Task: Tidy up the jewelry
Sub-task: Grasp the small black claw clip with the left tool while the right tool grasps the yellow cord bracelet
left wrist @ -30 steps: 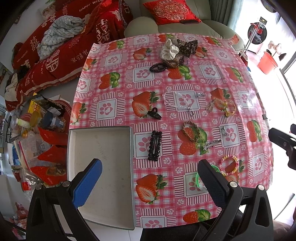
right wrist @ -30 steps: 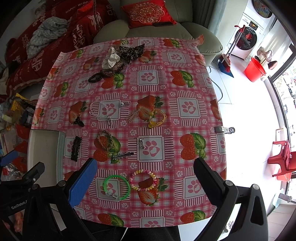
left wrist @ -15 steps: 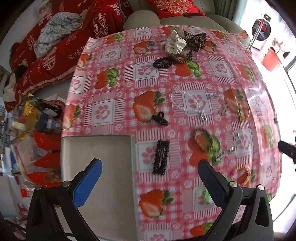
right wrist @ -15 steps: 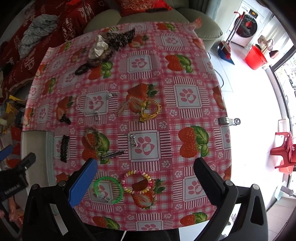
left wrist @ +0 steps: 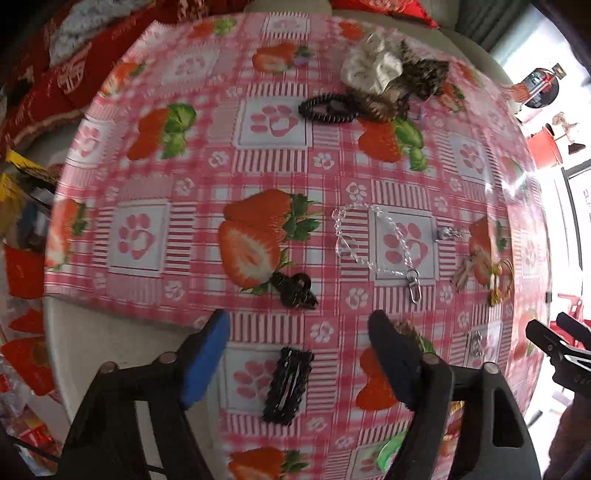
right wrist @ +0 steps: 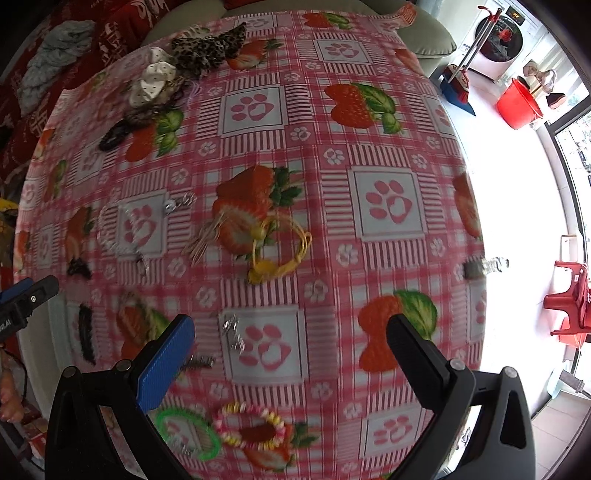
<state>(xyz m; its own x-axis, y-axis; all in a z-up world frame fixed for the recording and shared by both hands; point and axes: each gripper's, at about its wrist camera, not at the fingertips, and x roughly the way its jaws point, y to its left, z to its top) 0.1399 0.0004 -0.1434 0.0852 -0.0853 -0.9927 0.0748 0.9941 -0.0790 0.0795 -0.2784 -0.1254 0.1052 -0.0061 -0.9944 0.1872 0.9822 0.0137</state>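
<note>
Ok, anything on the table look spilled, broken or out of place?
Nothing looks spilled or broken. The jewelry just lies scattered on the tablecloth, none in the tray yet: black clip, claw clip, clear chain, yellow bracelet, scrunchies heaped at the far edge. Both views are motion-blurred.

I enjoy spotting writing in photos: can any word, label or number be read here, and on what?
"LAI": tail of a cut-off white label on the left gripper.
Red blanket: white characters, too blurred to read.
Washing machine display: orange digits, too small to read.
</note>
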